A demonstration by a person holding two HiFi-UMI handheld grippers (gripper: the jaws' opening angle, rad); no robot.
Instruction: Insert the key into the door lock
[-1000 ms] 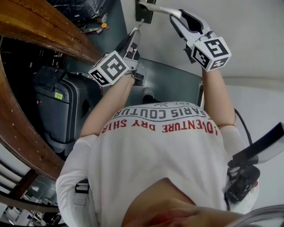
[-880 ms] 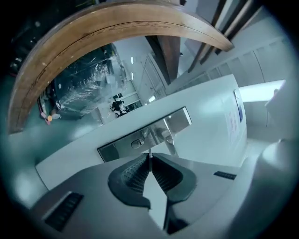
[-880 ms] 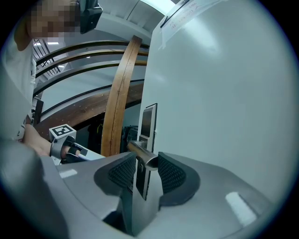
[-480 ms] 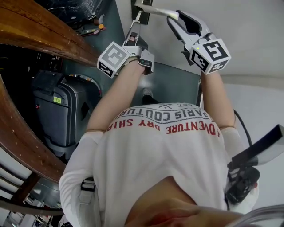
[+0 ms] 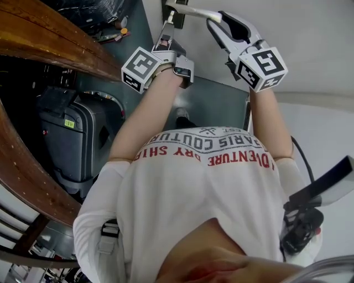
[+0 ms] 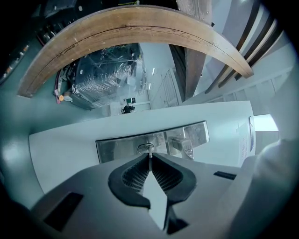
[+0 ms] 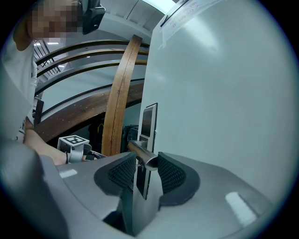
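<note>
A white door carries a steel lock plate with a round keyhole and a lever handle. My left gripper is shut on a thin metal key, held edge-on and level. The key's tip meets the keyhole; how deep it sits is hidden. In the head view the left gripper reaches the plate just left of the lever. My right gripper is shut on the free end of the lever handle, one ribbed pad on each side.
A curved wooden rail runs along the left. Below it stands a grey suitcase. A plastic-wrapped stack lies beyond the door's edge. The person's white T-shirt fills the lower head view, with a black device at right.
My left gripper moved right and up toward the lock plate and rolled, turning its marker cube; the key now meets the keyhole. The right gripper stayed on the lever.
</note>
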